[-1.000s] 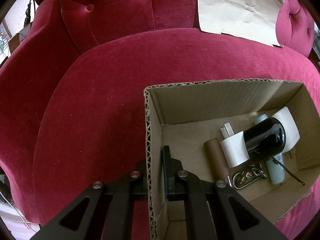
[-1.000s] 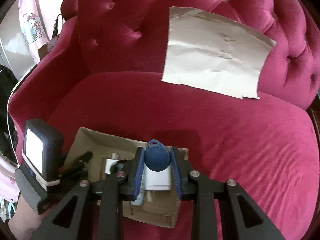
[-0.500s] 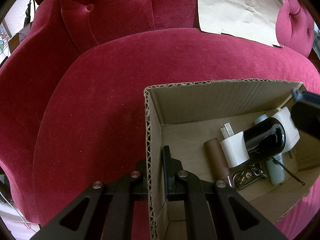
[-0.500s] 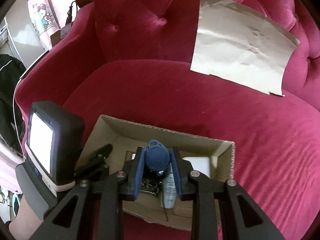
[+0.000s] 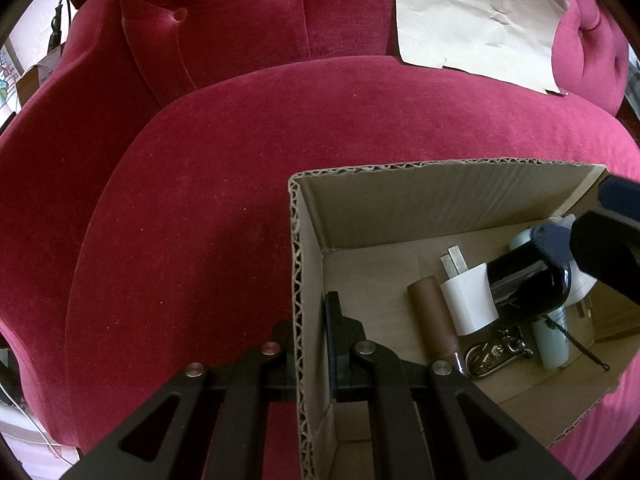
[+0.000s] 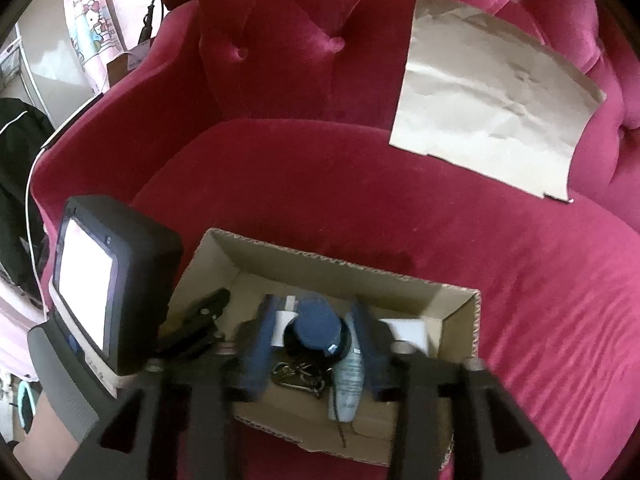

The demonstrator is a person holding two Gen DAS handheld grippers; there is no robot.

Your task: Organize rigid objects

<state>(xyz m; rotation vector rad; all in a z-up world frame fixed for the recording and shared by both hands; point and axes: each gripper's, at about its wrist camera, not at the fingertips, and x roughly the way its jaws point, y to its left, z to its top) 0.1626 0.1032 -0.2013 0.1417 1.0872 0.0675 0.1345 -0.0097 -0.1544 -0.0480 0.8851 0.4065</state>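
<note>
Blue tag released over the steadied box

The cardboard box (image 5: pixel 440 188) wall is pinched by the left gripper (image 5: pixel 312 320), apparently for steadiness; the right gripper (image 6: pixel 316 332) is spread, the blue tag (image 6: pixel 316 326) lying loose on the black bottle (image 5: pixel 520 284). Chargers, keyring (image 5: pixel 496 354) and tube crowd the floor; paper (image 6: pixel 492 96) lies at 1 o'clock.

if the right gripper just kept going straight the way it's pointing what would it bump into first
Probably the black bottle lying in the cardboard box: the right gripper points down into the box right above it, its fingers apart around the blue tag. Depth is unclear.
</note>
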